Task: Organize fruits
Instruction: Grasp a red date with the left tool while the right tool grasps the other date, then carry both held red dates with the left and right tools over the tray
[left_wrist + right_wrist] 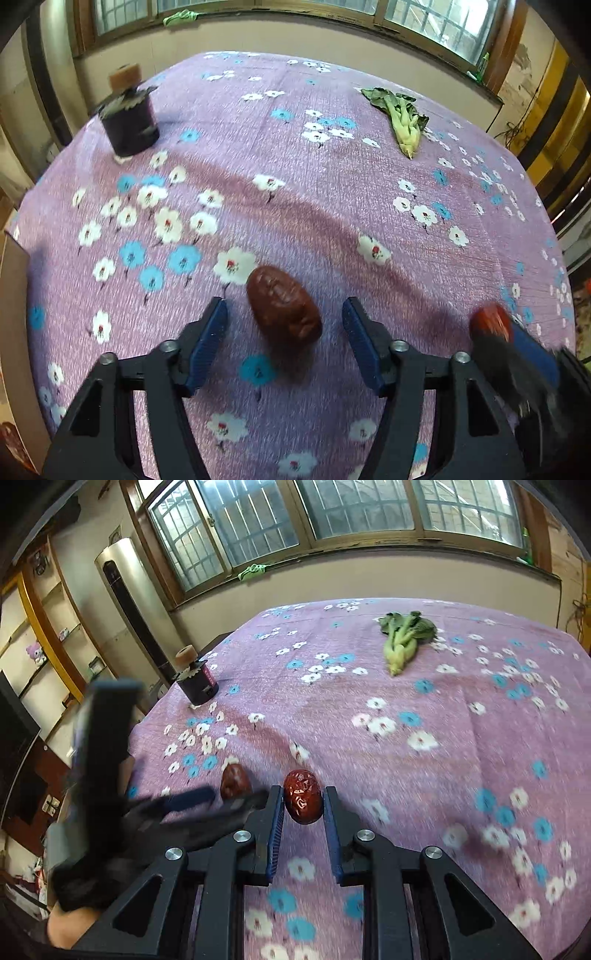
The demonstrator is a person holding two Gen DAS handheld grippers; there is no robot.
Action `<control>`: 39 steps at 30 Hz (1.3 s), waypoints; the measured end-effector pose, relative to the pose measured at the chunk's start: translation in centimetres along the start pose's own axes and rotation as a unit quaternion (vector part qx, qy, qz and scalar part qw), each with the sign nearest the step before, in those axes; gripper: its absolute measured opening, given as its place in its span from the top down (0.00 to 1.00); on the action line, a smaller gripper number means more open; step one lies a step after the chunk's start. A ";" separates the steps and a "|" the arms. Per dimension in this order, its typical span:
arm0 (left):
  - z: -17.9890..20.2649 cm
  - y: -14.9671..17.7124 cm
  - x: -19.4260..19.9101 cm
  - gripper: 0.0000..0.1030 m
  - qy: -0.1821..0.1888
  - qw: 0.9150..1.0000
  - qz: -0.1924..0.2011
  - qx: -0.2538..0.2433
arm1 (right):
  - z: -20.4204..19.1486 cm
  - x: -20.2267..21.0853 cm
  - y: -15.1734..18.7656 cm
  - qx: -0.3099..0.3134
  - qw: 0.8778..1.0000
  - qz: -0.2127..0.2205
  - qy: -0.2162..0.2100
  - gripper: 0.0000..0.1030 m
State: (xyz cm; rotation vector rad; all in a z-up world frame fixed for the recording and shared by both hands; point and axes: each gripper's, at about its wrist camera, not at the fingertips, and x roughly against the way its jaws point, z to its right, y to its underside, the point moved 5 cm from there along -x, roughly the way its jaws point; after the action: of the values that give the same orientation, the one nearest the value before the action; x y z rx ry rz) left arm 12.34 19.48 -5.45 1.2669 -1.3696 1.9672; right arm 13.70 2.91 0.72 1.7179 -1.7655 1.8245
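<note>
Two red dates are in play. One wrinkled brown-red date (pixel 283 304) lies on the purple flowered cloth (pixel 295 177) of the worktop, between the spread fingers of the left gripper (pixel 284 325), which is released: there is clear cloth on both sides of the fruit and neither blue pad (pixel 207 343) touches it. In the right wrist view this same date (pixel 233 781) shows just left of the right gripper, partly behind the blurred left gripper (pixel 221 799).

The second date (pixel 303 795), glossier and redder, sits between the fingers of the right gripper (pixel 303 801). The jaws stand narrow and close on both sides of it, seemingly grasping it, though whether the pads press it or the fruit is lifted off the cloth cannot be told. From the left wrist view this date (pixel 490 320) appears at the tip of the motion-blurred right gripper (pixel 517 343), near the lower right.

Farther out on the worktop there is one bunch of green leafy vegetable (pixel 404 638), lying flat near the far right side, and one dark cylindrical container (pixel 197 685) with a tan knob on top, standing upright near the far left edge. The two are well apart from each other and from both dates.

Beyond the worktop, one green cloth (pixel 253 570) rests on the window sill.
</note>
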 end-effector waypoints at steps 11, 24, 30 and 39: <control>-0.3 4.1 3.1 0.70 0.014 1.000 0.001 -0.018 | -2.0 3.5 2.6 -0.002 1.000 0.008 -0.021 0.79; -3.3 8.1 11.3 0.70 0.006 0.998 0.059 -0.009 | -7.3 6.2 6.9 0.025 0.998 0.001 -0.053 0.79; -5.2 9.3 14.0 0.70 -0.004 0.997 0.082 -0.001 | -9.4 7.1 8.1 0.036 0.997 0.000 -0.065 0.79; -7.9 11.0 15.8 0.69 -0.018 0.995 0.095 0.009 | -12.2 7.3 9.0 0.056 0.996 -0.007 -0.074 0.79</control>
State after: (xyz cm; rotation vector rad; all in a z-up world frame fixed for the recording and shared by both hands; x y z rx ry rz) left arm -7.18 19.57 1.77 1.2254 -1.5450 2.0956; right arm -2.82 4.43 3.65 1.9489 -1.7266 1.8695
